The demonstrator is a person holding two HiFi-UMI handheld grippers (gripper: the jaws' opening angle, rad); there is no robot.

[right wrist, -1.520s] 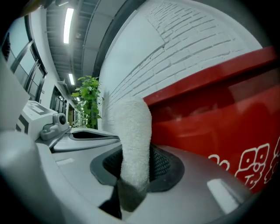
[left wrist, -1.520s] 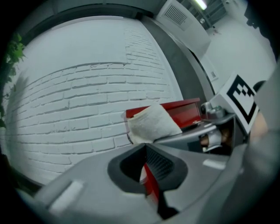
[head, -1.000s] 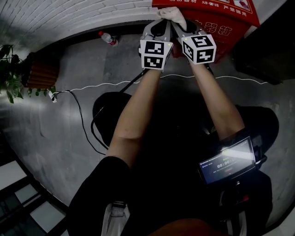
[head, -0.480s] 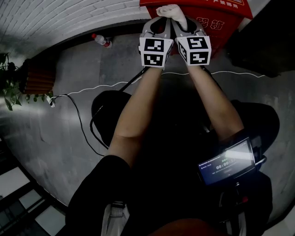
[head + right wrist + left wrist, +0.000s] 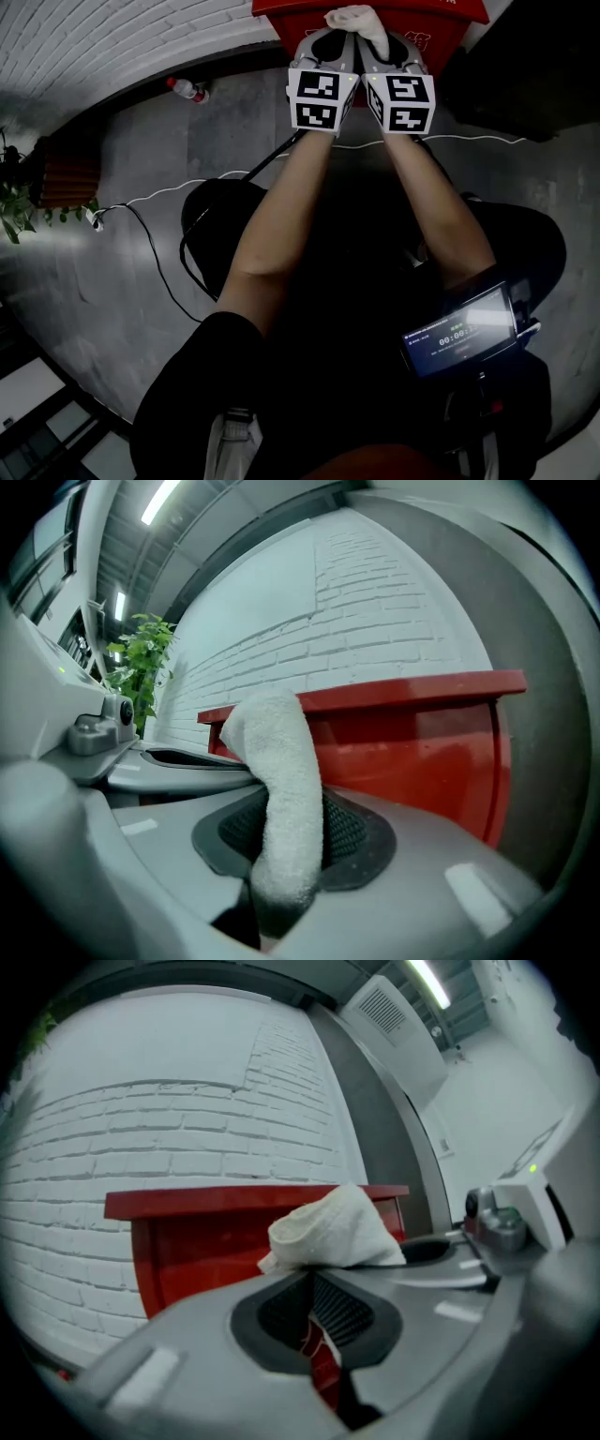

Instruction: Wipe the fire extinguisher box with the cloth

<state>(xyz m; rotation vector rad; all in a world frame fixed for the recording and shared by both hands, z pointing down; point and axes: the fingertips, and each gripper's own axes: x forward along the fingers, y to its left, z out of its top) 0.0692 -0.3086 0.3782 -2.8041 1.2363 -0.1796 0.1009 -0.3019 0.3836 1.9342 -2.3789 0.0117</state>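
Right gripper (image 5: 394, 45) is clamped on the cloth (image 5: 279, 789), a white strip that runs lengthwise along the jaws and out past their tips, where it bends over toward the left gripper (image 5: 323, 45). Left jaws are drawn almost together, leaving a thin slit, with the cloth's bunched end pinched at their tips. Both grippers sit side by side before the red box (image 5: 202, 1241) and point at its front face, the cloth level with its top lip. Whether cloth and box touch cannot be told. Its long axis runs level along the brick wall (image 5: 169, 1119). Both forearms (image 5: 281, 206) reach straight toward the box, nearly parallel, wrists close together.
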